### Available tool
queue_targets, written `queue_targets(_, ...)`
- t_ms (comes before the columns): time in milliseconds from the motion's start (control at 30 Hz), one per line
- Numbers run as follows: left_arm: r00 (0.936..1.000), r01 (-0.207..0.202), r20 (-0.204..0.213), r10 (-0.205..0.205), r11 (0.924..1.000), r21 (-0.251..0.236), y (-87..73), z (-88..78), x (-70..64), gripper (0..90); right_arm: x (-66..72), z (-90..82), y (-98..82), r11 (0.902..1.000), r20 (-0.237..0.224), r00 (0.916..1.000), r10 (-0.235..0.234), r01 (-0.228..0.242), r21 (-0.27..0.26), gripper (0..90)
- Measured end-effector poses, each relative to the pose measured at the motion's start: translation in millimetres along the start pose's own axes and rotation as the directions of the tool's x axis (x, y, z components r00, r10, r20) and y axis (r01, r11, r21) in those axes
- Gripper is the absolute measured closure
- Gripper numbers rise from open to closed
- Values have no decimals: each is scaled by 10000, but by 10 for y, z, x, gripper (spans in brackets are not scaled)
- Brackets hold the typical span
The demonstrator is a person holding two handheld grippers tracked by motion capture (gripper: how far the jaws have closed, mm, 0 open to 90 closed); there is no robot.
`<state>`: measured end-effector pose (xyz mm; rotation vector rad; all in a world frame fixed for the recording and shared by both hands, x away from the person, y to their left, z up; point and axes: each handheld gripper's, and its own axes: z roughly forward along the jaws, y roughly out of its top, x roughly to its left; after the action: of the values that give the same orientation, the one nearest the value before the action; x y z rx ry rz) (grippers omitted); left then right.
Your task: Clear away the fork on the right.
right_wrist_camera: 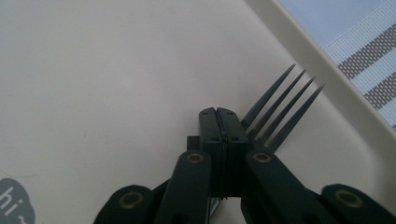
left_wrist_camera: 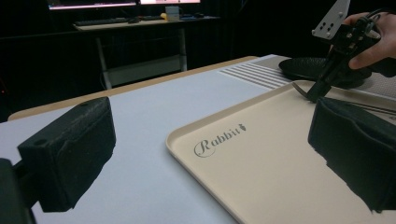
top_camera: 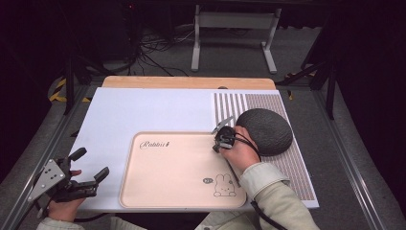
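- High view: right gripper [top_camera: 221, 139] over the far right corner of the cream rabbit tray [top_camera: 158, 191], jaws pinched together, tips pointing down at the tray floor.
- Same view: dark textured round plate [top_camera: 265, 130] just beyond the right hand [top_camera: 241, 152], lying on the striped placemat [top_camera: 297, 167], just beside the tray's right rim.
- Same view: left gripper [top_camera: 88, 170] at the near left edge of the white table sheet [top_camera: 139, 112], jaws spread wide, nothing between them, well apart from the tray.
- Left gripper view: own 2 black pads [left_wrist_camera: 70, 149] standing far apart, bare sheet and tray corner with the "Rabbit" lettering [left_wrist_camera: 219, 140] between them; no contact with anything.
- Same view: right gripper farther off, jaws closed and reaching down to the tray's far rim, a thin dark fork [left_wrist_camera: 301, 89] at the tips, plate behind.
- Right gripper view: jaws fully together, clamped on the black fork [right_wrist_camera: 280, 109]; 4 tines fanning up and right from the jaw tips, low above the tray floor near the raised rim.
- Same view: striped placemat beyond the rim at upper right; cannot tell whether the tines touch the tray.
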<state>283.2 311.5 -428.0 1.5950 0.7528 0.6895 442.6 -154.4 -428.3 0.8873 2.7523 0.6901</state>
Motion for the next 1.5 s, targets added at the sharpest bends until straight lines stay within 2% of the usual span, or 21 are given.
queue_targets(167, 10000, 33, 21, -33, 10000, 9, 1, -1, 3, 16, -39, -25, -35, 9997, 167, 9996, 228, -229, 48, 900)
queue_targets(267, 10000, 40, 16, -40, 10000, 8, 1, -2, 3, 16, -80, -50, -77, 9979, 423, 9971, 637, -640, 72, 900)
queue_targets(500, 10000, 68, 13, -68, 10000, -12, -1, 2, 4, 16, -136, -90, -145, 9948, 577, 9933, 1006, -1012, 70, 900)
queue_targets(667, 10000, 74, 6, -74, 10000, -13, -1, 2, 5, 16, -161, -111, -178, 9906, 850, 9872, 1350, -1362, 82, 900)
queue_targets(933, 10000, 95, 0, -95, 10000, -17, -1, 2, 6, 16, -184, -130, -205, 9812, 965, 9769, 1909, -1926, 87, 900)
queue_targets(1267, 10000, 78, -14, -78, 10000, -17, -1, 3, 8, 16, -197, -143, -215, 9808, 830, 9773, 1951, -1945, -151, 900)
queue_targets(1433, 10000, 83, -30, -83, 10000, -43, -1, 3, 7, 16, -185, -267, -206, 9808, 817, 9808, 1769, -1687, -983, 888)
queue_targets(1467, 10000, 83, -30, -83, 10000, -43, -1, 3, 7, 16, -185, -267, -206, 9808, 817, 9808, 1769, -1687, -983, 888)
queue_targets(1500, 10000, 71, -34, -71, 10000, -20, 0, -1, 8, 16, -181, -315, -207, 9799, 837, 9828, 1644, -1531, -1278, 825)
